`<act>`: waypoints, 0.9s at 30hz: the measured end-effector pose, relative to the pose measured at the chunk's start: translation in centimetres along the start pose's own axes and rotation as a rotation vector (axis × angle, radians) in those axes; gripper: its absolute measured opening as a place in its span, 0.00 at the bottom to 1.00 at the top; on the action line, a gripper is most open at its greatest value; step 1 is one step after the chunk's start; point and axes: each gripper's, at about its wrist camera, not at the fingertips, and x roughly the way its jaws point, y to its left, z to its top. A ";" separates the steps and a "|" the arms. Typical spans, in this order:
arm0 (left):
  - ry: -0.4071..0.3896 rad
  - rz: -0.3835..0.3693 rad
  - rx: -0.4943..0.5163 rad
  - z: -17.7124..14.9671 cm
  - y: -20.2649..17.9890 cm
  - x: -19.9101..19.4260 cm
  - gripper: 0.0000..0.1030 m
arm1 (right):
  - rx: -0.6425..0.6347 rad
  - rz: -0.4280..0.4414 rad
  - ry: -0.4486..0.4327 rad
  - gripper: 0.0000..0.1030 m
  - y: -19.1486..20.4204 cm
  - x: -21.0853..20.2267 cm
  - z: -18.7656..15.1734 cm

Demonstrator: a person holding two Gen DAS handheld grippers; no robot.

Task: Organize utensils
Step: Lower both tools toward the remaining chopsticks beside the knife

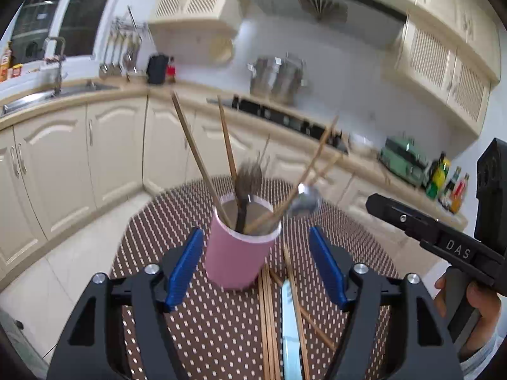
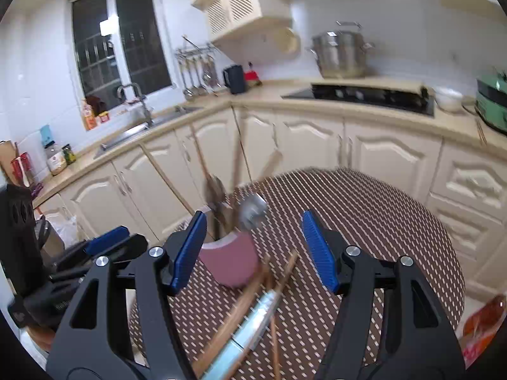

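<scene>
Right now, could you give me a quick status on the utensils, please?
Both tongs open, empty: left, right. Pink cup upright, holding chopsticks and a spoon. More chopsticks loose on the table.

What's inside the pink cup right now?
The pink cup holds wooden chopsticks, a dark-handled utensil and a metal spoon, all sticking out. Its wall hides their lower ends.

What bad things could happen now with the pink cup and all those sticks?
1. The round pink cup looks top-heavy: long wooden chopsticks and a metal spoon lean far over its rim, so a bump from the open left gripper might tip it.
2. Loose wooden chopsticks and a pale blue utensil lie crossed on the brown dotted tablecloth; the open right gripper could pinch several together or nudge the cup.
</scene>
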 end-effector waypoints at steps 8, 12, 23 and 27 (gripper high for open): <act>0.386 0.022 0.099 -3.4 -1.1 6.3 0.68 | 0.069 -0.044 0.144 0.62 -3.9 1.6 -5.2; 0.514 0.071 0.120 -5.3 -0.8 9.3 0.68 | 0.077 -0.037 0.200 0.63 -4.7 2.4 -7.4; 0.617 0.174 0.098 -7.0 0.2 12.8 0.68 | 0.108 -0.020 0.260 0.63 -6.0 3.4 -9.9; 0.617 0.181 0.112 -6.8 -0.1 14.1 0.68 | 0.115 -0.017 0.269 0.64 -6.3 3.6 -10.1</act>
